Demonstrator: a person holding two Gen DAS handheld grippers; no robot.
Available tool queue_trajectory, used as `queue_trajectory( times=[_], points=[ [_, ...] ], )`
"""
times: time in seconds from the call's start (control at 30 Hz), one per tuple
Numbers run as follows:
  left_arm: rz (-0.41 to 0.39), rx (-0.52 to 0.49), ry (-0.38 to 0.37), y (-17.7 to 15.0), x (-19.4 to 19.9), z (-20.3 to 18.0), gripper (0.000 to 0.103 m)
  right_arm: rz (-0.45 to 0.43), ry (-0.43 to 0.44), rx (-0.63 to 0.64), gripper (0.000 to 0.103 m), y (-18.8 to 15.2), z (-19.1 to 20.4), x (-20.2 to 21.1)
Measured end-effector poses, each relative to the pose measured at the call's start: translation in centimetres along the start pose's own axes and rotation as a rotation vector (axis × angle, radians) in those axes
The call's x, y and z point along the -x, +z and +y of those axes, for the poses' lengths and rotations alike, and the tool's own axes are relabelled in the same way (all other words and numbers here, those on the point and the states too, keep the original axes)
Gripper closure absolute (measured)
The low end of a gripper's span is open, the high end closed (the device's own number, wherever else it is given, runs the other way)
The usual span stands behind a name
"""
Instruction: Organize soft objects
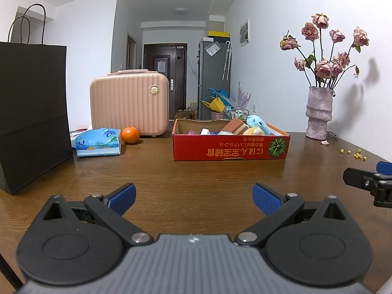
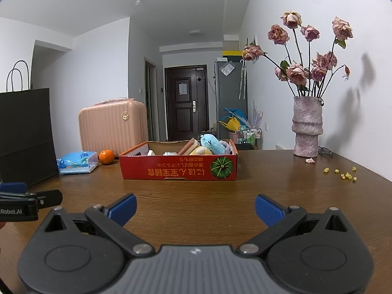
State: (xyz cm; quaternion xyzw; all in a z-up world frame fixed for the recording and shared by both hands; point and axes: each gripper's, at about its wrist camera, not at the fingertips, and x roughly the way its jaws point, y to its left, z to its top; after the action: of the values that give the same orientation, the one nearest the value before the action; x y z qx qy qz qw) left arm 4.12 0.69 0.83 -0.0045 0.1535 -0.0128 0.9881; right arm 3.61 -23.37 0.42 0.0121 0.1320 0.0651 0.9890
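— What did you have in front of you at that moment?

— I had the left gripper [image 1: 193, 199] low over the wooden table [image 1: 196, 174], its blue pads spread wide with nothing between them. My right gripper [image 2: 194, 210] was the same: fingers apart, empty, hovering over bare tabletop. Each showed at the edge of the other's view, side by side.

— And the soft things?

— They were in the red cardboard box [image 1: 230, 147], which sat on the table ahead of both grippers, well apart from them. I could see a light blue plush toy [image 1: 257, 123] at its right end, a yellow plush [image 1: 253, 131] touching it, and a brown-and-cream sponge [image 1: 235, 125] leaning beside them. Other small items in there I could not make out.

— Anything outside the box?

— A blue tissue pack [image 1: 98, 142] lay to the left, an orange [image 1: 130, 135] just beside it, the pink case [image 1: 129, 103] behind, a black paper bag [image 1: 31, 112] at far left, and a vase of dried roses [image 1: 318, 112] to the right.
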Motion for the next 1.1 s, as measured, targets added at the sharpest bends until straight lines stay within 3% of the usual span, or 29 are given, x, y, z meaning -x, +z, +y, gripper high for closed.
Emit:
queue_trajectory(
  times=[1.1],
  points=[
    [-0.012,0.001,0.010,0.18,0.33,0.00,0.000,0.002,0.005,-0.004,0.000,0.12,0.26,-0.11]
  ],
)
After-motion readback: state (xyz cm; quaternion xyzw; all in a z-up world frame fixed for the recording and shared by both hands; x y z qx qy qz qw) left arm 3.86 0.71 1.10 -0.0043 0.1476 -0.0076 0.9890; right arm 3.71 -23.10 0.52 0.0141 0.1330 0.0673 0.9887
